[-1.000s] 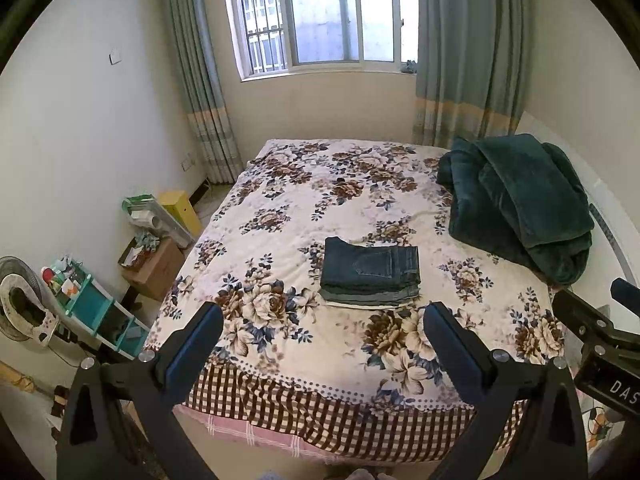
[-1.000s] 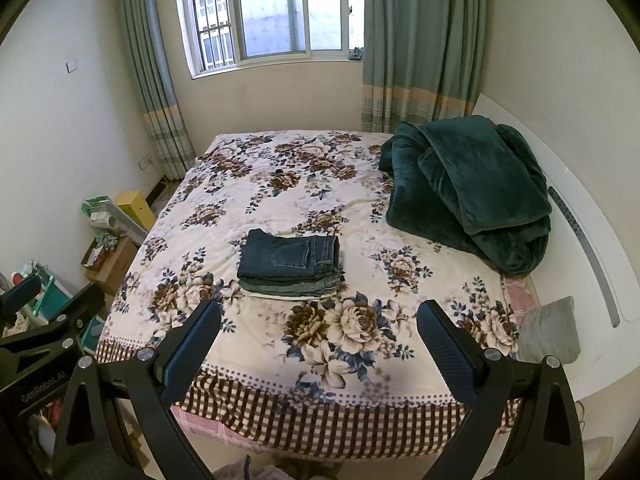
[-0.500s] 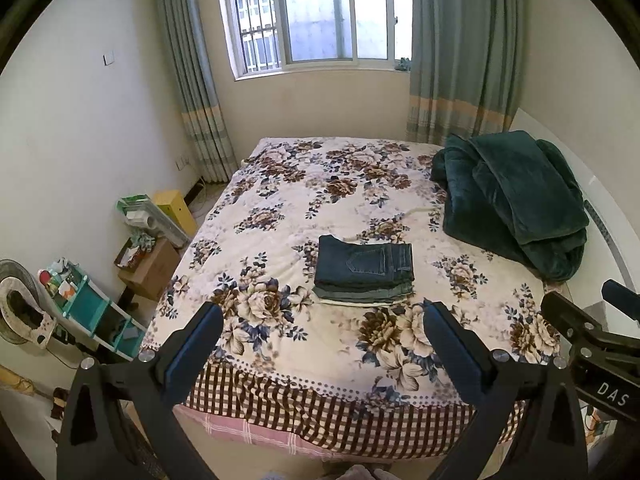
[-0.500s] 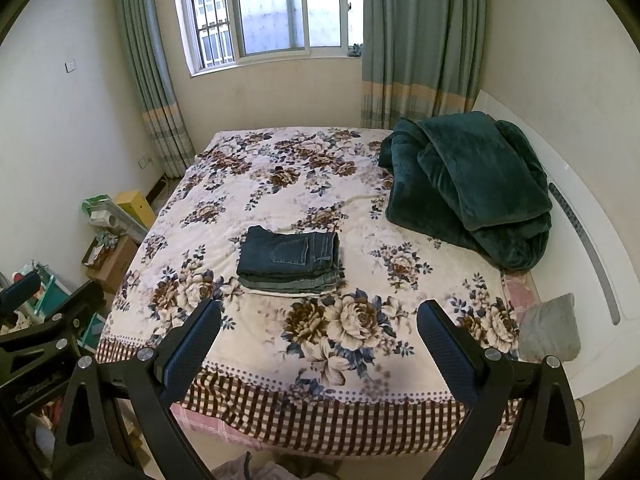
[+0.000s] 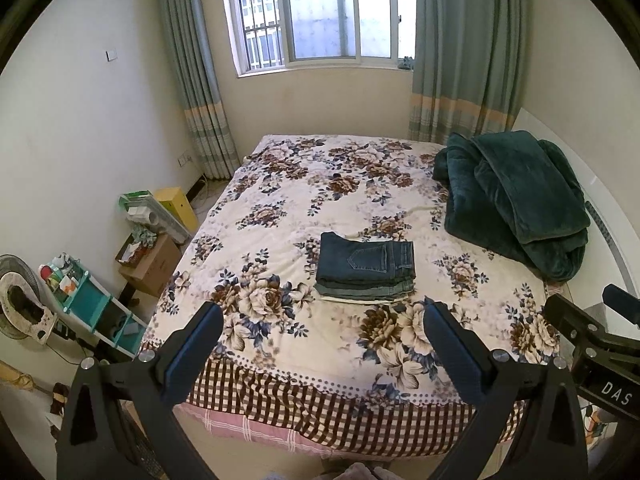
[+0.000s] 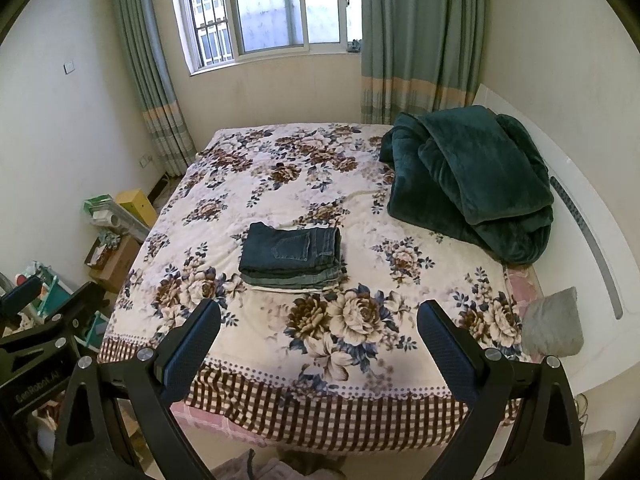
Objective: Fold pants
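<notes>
A stack of folded pants, dark blue jeans (image 5: 365,266) on top, lies on the floral bed cover (image 5: 288,208) near the bed's near half; it also shows in the right wrist view (image 6: 292,256). My left gripper (image 5: 322,338) is open and empty, held off the foot of the bed, well short of the stack. My right gripper (image 6: 319,334) is also open and empty, at the same distance. Part of the right gripper's body (image 5: 596,344) shows at the right of the left wrist view, and the left gripper's body (image 6: 36,332) at the left of the right wrist view.
A bundled dark green blanket (image 5: 516,200) lies on the bed's right side by the white headboard (image 6: 588,232). Left of the bed stand cardboard boxes (image 5: 150,260), a yellow box (image 5: 176,204), a teal shelf (image 5: 86,304) and a fan (image 5: 20,300). A grey cushion (image 6: 554,324) lies at the bed's right corner.
Both grippers have drawn back and slightly up from the bed, so the bed and stack look smaller and farther. The jaws stayed open. The stack has not moved.
</notes>
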